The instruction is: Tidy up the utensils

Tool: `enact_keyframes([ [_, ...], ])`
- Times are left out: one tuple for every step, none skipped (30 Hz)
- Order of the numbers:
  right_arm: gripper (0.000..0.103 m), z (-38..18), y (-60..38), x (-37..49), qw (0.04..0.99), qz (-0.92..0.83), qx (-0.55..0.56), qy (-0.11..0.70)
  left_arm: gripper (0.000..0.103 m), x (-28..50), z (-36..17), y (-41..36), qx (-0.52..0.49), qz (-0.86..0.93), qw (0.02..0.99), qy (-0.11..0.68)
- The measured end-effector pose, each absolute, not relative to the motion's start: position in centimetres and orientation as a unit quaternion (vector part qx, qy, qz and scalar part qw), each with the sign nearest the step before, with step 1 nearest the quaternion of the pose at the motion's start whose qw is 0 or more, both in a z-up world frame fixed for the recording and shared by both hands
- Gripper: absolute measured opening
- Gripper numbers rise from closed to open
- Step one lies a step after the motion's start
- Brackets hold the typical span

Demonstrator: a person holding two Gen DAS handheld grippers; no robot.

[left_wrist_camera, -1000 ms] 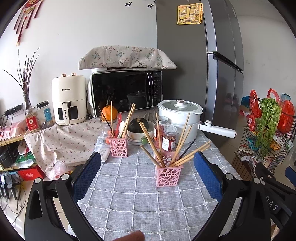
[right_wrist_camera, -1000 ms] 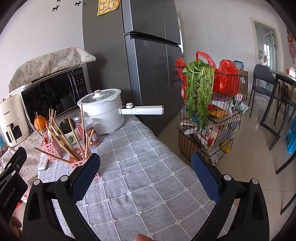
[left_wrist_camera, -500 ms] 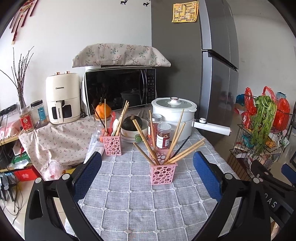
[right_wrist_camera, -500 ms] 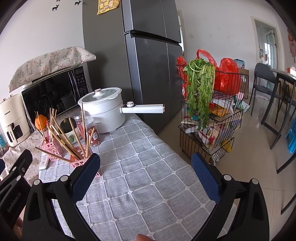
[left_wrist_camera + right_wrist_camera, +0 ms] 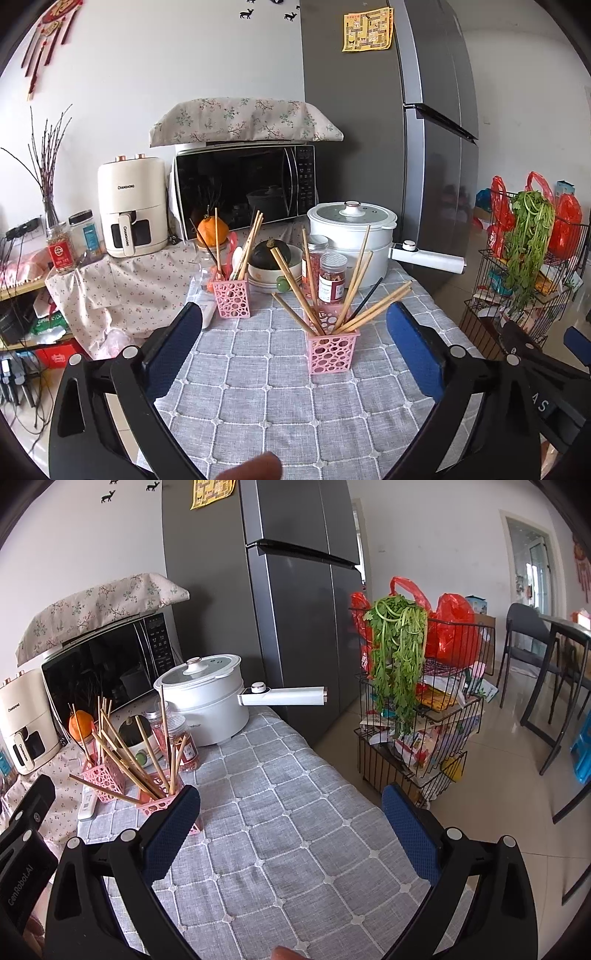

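Observation:
Two pink perforated holders stand on the grey checked tablecloth. The near holder bristles with splayed wooden chopsticks and one black one. The far holder holds upright chopsticks and a spoon. My left gripper is open and empty, hovering in front of the near holder. My right gripper is open and empty over the table's right part; the near holder sits just behind its left finger, with the far holder further left.
A white pot with a long handle, spice jars, a bowl, an orange, a microwave and an air fryer stand behind. A fridge and a wire rack with greens stand right of the table edge.
My left gripper has drawn back and risen slightly, so the holders sit a little lower and further off. The right gripper has hardly moved. Both stay open.

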State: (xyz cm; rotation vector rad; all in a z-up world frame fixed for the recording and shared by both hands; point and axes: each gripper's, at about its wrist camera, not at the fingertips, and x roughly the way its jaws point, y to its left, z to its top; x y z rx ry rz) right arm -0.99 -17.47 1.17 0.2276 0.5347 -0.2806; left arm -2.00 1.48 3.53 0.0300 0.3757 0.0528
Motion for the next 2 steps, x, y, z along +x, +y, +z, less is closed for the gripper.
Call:
enact_keyframes([
  [0.096, 1.13, -17.48, -1.01, 0.948, -0.138, 0.112, 0.263, 0.096, -1.92, 3.50, 1.51, 0.014, 0.025, 0.981, 0.190],
  [0.096, 1.12, -17.49, -1.01, 0.948, -0.138, 0.112, 0.263, 0.096, -1.86, 3.45, 1.55, 0.013, 0.024, 0.981, 0.192],
])
